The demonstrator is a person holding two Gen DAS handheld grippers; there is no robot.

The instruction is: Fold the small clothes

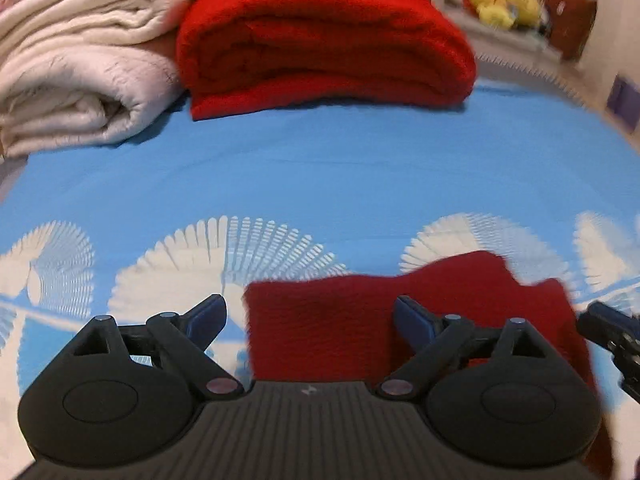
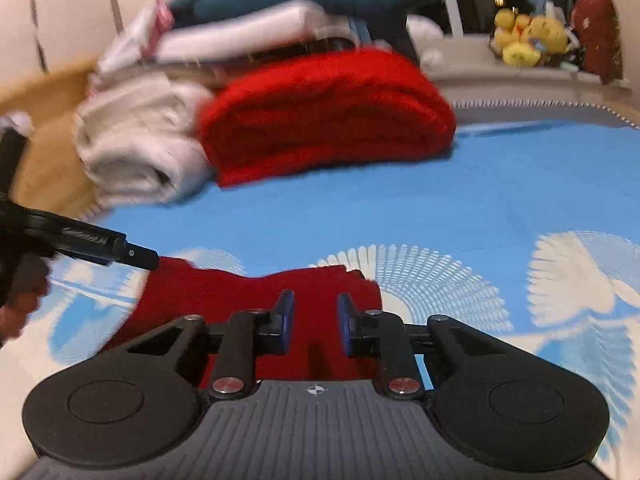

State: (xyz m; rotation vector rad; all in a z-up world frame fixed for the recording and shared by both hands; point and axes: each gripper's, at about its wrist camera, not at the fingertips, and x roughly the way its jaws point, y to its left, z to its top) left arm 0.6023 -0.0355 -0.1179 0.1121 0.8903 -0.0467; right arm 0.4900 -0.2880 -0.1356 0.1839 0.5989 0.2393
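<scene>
A small dark red garment (image 1: pixel 344 320) lies flat on the blue sheet with white fan patterns (image 1: pixel 320 176). My left gripper (image 1: pixel 308 316) is wide open just above its left part, holding nothing. The garment also shows in the right wrist view (image 2: pixel 248 300). My right gripper (image 2: pixel 315 312) hovers over its right end with the jaws partly open, a narrow gap between the blue pads, gripping nothing. The right gripper shows at the right edge of the left wrist view (image 1: pixel 612 340), and the left gripper at the left of the right wrist view (image 2: pixel 92 244).
A folded bright red blanket (image 1: pixel 320 40) and folded white blankets (image 1: pixel 72 64) lie at the far end of the bed. Yellow plush toys (image 2: pixel 524 40) sit on a shelf behind. The bed's edge runs at the right.
</scene>
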